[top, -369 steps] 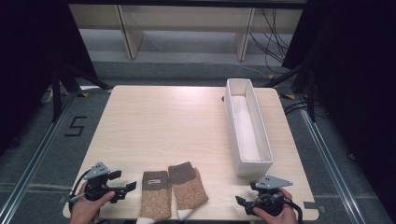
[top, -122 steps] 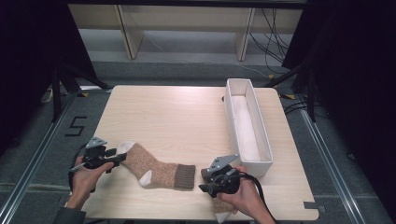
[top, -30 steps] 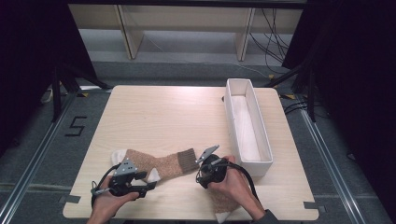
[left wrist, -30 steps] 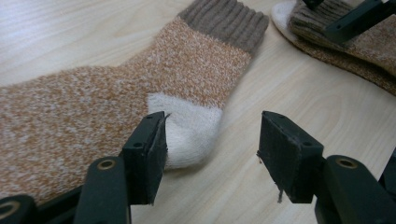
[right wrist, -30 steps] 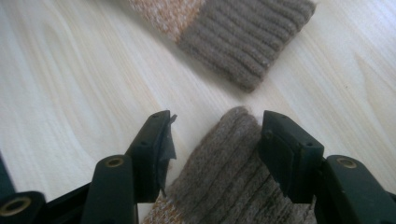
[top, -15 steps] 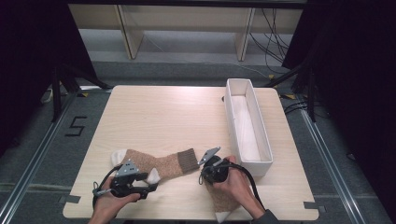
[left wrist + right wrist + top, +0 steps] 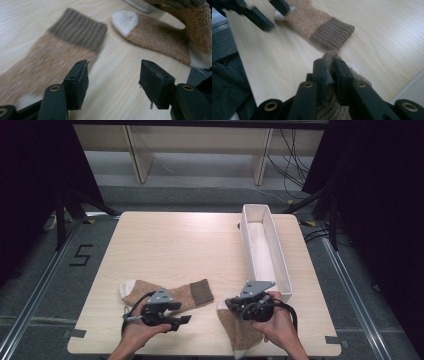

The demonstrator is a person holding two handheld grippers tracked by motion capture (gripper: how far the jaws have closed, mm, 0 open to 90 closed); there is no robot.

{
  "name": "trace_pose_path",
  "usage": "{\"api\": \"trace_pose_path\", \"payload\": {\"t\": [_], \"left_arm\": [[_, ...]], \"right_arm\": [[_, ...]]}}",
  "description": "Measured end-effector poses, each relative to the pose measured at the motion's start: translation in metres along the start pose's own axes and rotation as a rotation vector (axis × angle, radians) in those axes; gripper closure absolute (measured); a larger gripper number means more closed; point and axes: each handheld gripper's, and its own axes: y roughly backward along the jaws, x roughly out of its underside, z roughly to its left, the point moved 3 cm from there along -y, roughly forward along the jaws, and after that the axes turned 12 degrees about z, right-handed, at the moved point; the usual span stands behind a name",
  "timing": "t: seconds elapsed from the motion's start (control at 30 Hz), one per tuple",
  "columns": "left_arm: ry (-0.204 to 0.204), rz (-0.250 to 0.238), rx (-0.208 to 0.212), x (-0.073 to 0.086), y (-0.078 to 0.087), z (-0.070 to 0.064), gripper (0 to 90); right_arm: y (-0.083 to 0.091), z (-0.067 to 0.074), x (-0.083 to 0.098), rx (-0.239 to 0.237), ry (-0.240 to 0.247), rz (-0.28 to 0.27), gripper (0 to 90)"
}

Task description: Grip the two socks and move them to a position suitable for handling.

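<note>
Brown knit, high view: the second sock now lies apart from the flat sock, under the right gripper; a second ago both sat together.
Left gripper view: left gripper spread, empty, the flat sock's cuff just beyond its jaws.
Right gripper view: jaws have just closed, pinching the second sock's cuff.
Meaning: the pair is likely being separated.

Black claws, brass-looking screws, grey plates

The right hand covers part of the held sock — its toe end runs off the high view's bottom edge; the left gripper shows blurred, cropped.
</note>
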Motion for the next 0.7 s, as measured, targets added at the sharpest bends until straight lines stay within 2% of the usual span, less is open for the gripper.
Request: {"api": "trace_pose_path", "payload": {"t": [0.03,0.1,0.13,0.23,0.37,0.47,0.53,0.57,0.7], "left_arm": [[0.002,0.004,0.005,-0.007,-0.007,-0.003,39.1],[-0.03,0.032,0.031,-0.019,-0.021,-0.008,39.1],[-0.039,0.039,0.037,-0.026,-0.027,-0.01,39.1],[-0.037,0.047,0.053,-0.044,-0.046,-0.016,40.8],[-0.097,0.062,0.038,-0.066,-0.062,-0.025,41.4],[-0.093,0.103,0.027,-0.076,-0.075,-0.027,40.9],[-0.107,0.129,-0.007,-0.08,-0.082,-0.023,38.1],[-0.129,0.15,-0.028,-0.081,-0.085,-0.022,36.9],[-0.124,0.188,-0.049,-0.082,-0.096,-0.018,38.1]], "right_arm": [[0.004,-0.002,0.002,0.012,0.024,-0.01,80.7],[0.009,-0.001,0.006,0.015,0.011,-0.029,80.7],[0.011,-0.001,0.009,0.011,-0.011,-0.027,80.7],[0.015,-0.002,0.016,0.02,-0.007,-0.049,80.5],[0.019,-0.002,0.024,0.018,-0.033,-0.056,80.4],[0.023,-0.003,0.03,0.027,-0.049,-0.063,80.3],[0.025,-0.003,0.032,0.023,-0.057,-0.058,80.2],[0.026,-0.004,0.033,0.032,-0.043,-0.072,80.2],[0.031,-0.002,0.037,0.03,-0.061,-0.07,80.2]]}}
